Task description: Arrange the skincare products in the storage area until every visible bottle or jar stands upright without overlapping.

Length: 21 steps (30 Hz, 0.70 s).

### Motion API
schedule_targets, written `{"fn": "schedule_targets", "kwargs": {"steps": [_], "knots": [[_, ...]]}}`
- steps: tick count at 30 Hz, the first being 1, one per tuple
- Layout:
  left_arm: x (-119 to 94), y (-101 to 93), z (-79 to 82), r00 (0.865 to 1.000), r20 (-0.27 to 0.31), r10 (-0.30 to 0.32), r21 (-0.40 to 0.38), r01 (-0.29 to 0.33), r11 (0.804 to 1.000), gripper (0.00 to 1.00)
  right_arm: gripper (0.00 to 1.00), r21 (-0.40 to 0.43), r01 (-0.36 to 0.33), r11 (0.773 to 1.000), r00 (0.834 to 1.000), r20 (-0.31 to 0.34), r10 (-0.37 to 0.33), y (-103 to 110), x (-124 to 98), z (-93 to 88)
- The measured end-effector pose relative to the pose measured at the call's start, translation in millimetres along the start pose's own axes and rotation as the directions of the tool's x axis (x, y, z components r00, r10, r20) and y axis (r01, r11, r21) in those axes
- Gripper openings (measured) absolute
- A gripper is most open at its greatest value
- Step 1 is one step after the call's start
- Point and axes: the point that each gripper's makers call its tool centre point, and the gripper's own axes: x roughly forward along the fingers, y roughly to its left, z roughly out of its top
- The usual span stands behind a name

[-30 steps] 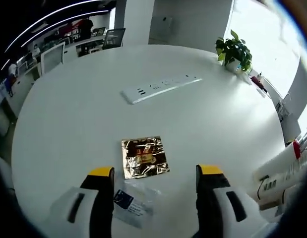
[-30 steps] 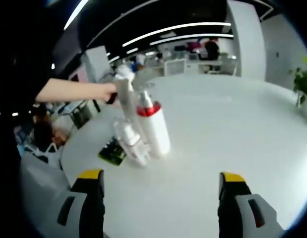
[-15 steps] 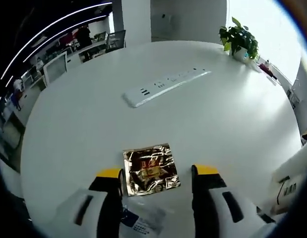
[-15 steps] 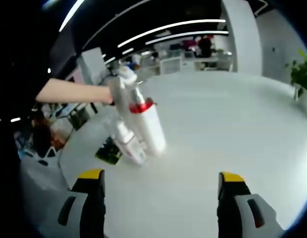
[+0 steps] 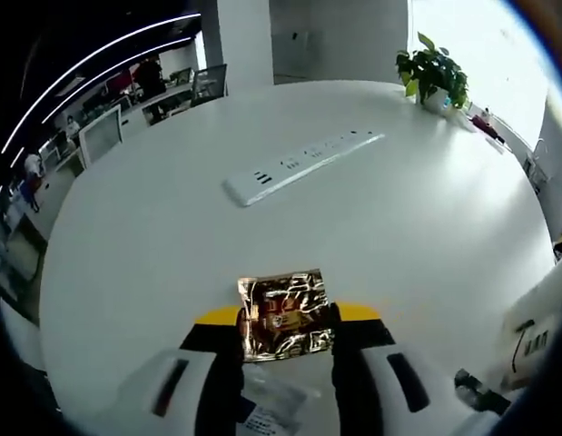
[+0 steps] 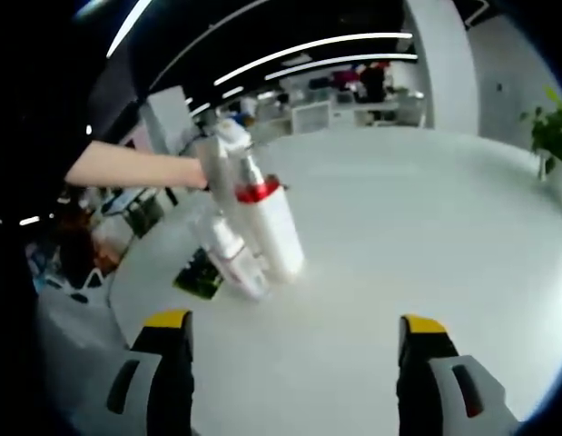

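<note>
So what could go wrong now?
The left tongs have their jaws close around the shiny gold sachet; being flat and crinkly, it might slip or crumple. The two white bottles stand very close together near the table edge, so a bump from the open right tongs could topple them.

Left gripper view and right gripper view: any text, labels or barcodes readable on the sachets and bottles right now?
None can be read.
Gold foil sachet: red label print, too blurred.
Clear sachet: blue label, too small.
White tube: barcode-like marks and lettering, illegible.
White bottle with red band and smaller white bottle: print blurred.
</note>
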Motion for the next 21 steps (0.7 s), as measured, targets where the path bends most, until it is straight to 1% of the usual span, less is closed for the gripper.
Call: {"fn": "schedule_targets", "kwargs": {"steps": [2, 5, 14, 15, 16, 17, 18, 20, 21], "knots": [[0.3, 0.5, -0.2, 1.0, 0.001, -0.002, -0.001, 0.002, 1.0, 0.35, 0.96, 0.001, -0.001, 1.0, 1.0, 0.001, 0.001, 0.0, 0.1, 0.2], [0.3, -0.1, -1.4, 1.0, 0.002, -0.011, -0.028, 0.011, 1.0, 0.34, 0.96, 0.001, 0.0, 1.0, 1.0, 0.0, 0.0, -0.3, 0.5, 0.0], [-1.6, 0.5, -1.3, 1.0, 0.009, -0.012, -0.05, 0.013, 0.999, 0.3, 0.95, 0.002, -0.003, 1.0, 1.0, -0.002, 0.003, 0.4, 2.6, -1.1], [-2.6, 1.1, -1.8, 1.0, 0.007, -0.012, -0.053, 0.012, 0.999, 0.14, 0.95, 0.002, -0.003, 1.0, 1.0, -0.003, 0.003, 0.4, 2.7, -1.1], [-3.2, 5.1, 1.1, 0.999, 0.039, -0.009, -0.004, 0.009, 1.0, 0.06, 0.95, 0.001, -0.002, 1.0, 1.0, -0.001, 0.002, 0.3, 2.9, -0.7], [-3.8, 3.4, -0.5, 0.999, 0.036, -0.012, -0.064, 0.014, 0.998, 0.05, 0.95, 0.0, 0.0, 1.0, 1.0, -0.001, 0.0, 0.0, 2.8, -0.3], [-5.3, 4.5, -1.8, 1.0, 0.027, -0.009, -0.069, 0.011, 0.998, 0.05, 0.95, 0.002, 0.001, 1.0, 1.0, 0.0, -0.001, -0.1, 2.6, 0.1], [-6.5, 2.3, -3.1, 1.0, 0.014, -0.012, -0.036, 0.012, 0.999, 0.05, 0.95, 0.005, 0.0, 1.0, 1.0, 0.002, 0.0, -0.6, 2.4, 0.2], [-6.8, 2.2, -2.6, 1.0, 0.014, -0.011, -0.039, 0.012, 0.999, 0.05, 0.95, 0.005, 0.001, 1.0, 1.0, -0.001, -0.001, -1.0, 2.4, -0.5]]}}
